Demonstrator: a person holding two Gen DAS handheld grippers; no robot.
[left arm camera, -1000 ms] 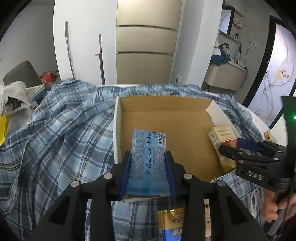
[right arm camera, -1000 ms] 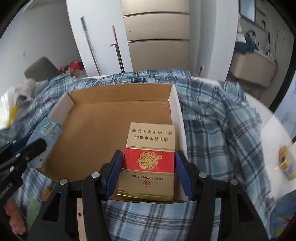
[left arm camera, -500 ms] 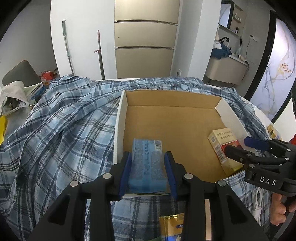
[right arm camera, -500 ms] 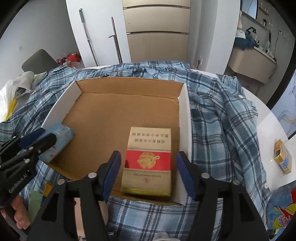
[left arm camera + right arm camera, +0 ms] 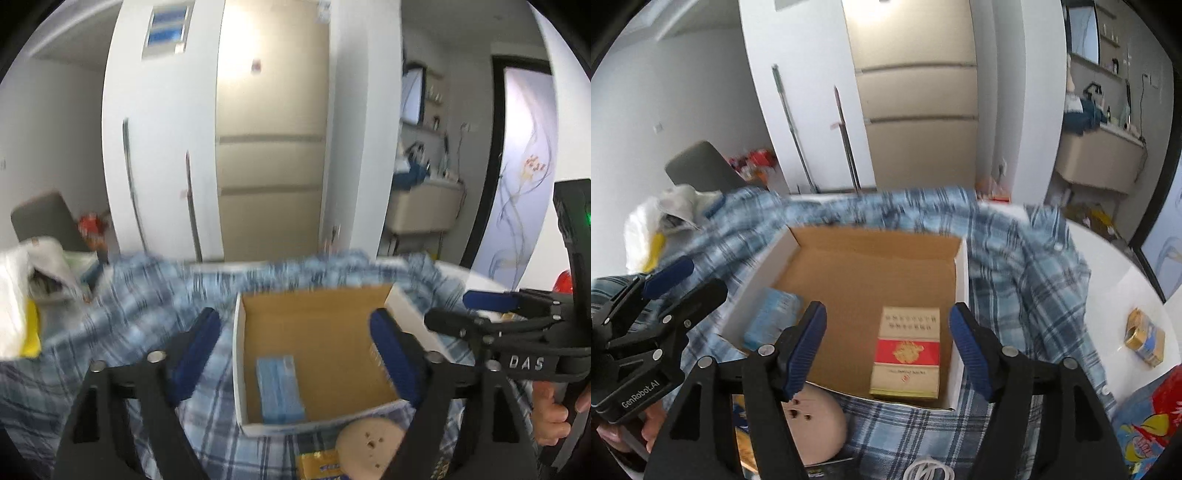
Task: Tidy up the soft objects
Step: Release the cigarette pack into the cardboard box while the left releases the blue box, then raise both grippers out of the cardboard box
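Left hand-held gripper (image 5: 295, 347): jaws wide apart, holding nothing, above the cardboard box (image 5: 402, 306).
Right hand-held gripper (image 5: 886, 343): also spread wide, empty.
Blue tissue pack (image 5: 280, 384): lies inside the box, left side.
Red-gold carton (image 5: 907, 358): inside, right side.
Plaid shirt (image 5: 1027, 266): under the box.

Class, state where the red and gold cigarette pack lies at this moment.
In the right wrist view, the cigarette pack lies flat inside the cardboard box, near its front right corner, across from the blue tissue pack.
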